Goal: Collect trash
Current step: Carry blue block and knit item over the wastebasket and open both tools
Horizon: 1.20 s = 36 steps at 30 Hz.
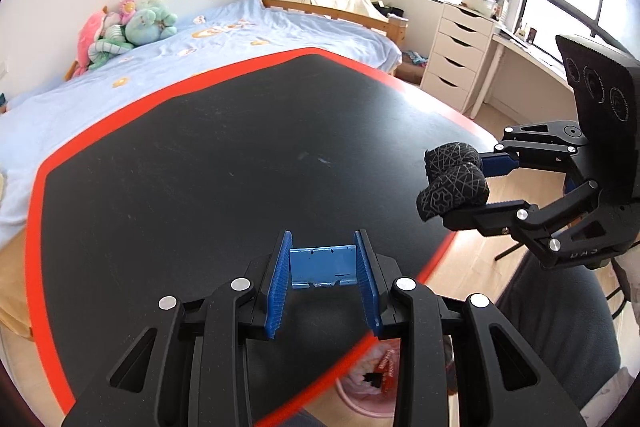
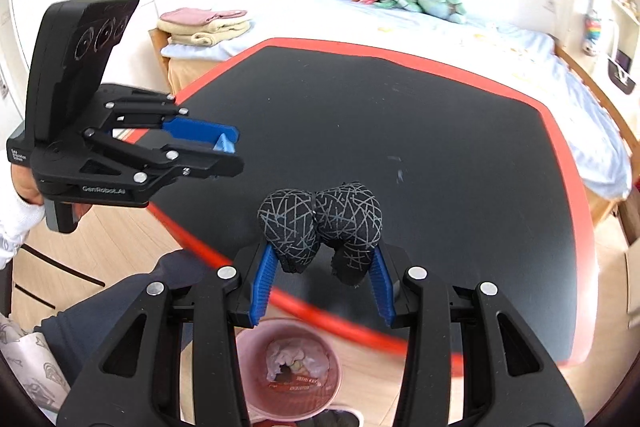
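Black with a red border, the table is bare on top in both views. The left gripper hangs above the near edge of the table and its blue pads are pressed on the two ends of a small blue plastic piece, so it is closed on this piece. In the right wrist view the same gripper is seen from the side, above the table's left edge, with a corner of the blue piece showing between its fingers, and a hand in a white sleeve holds its handle.

The right gripper holds a black cloth bundle with thin grey lines. The bundle looks like two rolled balls side by side, and the blue pads press it from both sides. In the left wrist view this gripper is at the right, just past the right edge of the table, with the bundle at its tips.

Below the near edge of the table, on the wooden floor, stands a pink bin. Inside it are crumpled white paper and a red wrapper. Beyond the far edge of the table is a bed with a light blue sheet and soft toys.
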### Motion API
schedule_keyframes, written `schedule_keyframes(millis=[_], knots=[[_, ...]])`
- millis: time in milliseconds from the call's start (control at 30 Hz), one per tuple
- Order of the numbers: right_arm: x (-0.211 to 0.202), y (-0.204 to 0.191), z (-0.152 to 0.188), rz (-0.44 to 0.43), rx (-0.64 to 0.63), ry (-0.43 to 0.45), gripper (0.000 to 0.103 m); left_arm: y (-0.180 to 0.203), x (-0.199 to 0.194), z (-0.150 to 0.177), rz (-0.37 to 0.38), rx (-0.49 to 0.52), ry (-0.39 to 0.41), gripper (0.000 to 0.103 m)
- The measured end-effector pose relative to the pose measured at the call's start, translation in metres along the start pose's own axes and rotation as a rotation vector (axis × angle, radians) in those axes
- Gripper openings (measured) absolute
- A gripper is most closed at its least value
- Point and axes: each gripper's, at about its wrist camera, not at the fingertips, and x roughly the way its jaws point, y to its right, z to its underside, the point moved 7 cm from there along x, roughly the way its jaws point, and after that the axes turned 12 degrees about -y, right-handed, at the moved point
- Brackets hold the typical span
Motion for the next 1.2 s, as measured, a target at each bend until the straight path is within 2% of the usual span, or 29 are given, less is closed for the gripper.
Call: schedule_keyframes(millis=[367, 633, 1100, 1200], knots=[[-0.029, -0.032, 0.069, 0.023, 0.066, -0.009, 0.042, 0.053, -0.014, 0.051, 0.050, 0.032, -0.025, 0.031], [-0.023, -0.046, 0.110, 0.014, 0.091, -0.059, 0.042, 0.076, -0.003, 0.077, 0.080, 0.043, -0.071, 0.031], [-0.021, -0.047, 0.116, -0.019, 0.097, -0.060, 0.043, 0.082, 0.000, 0.082, 0.101, 0.044, -0.084, 0.032], [-0.021, -0.046, 0.118, -0.040, 0.105, -0.058, 0.052, 0.082, 0.001, 0.082, 0.110, 0.042, -0.087, 0.035]])
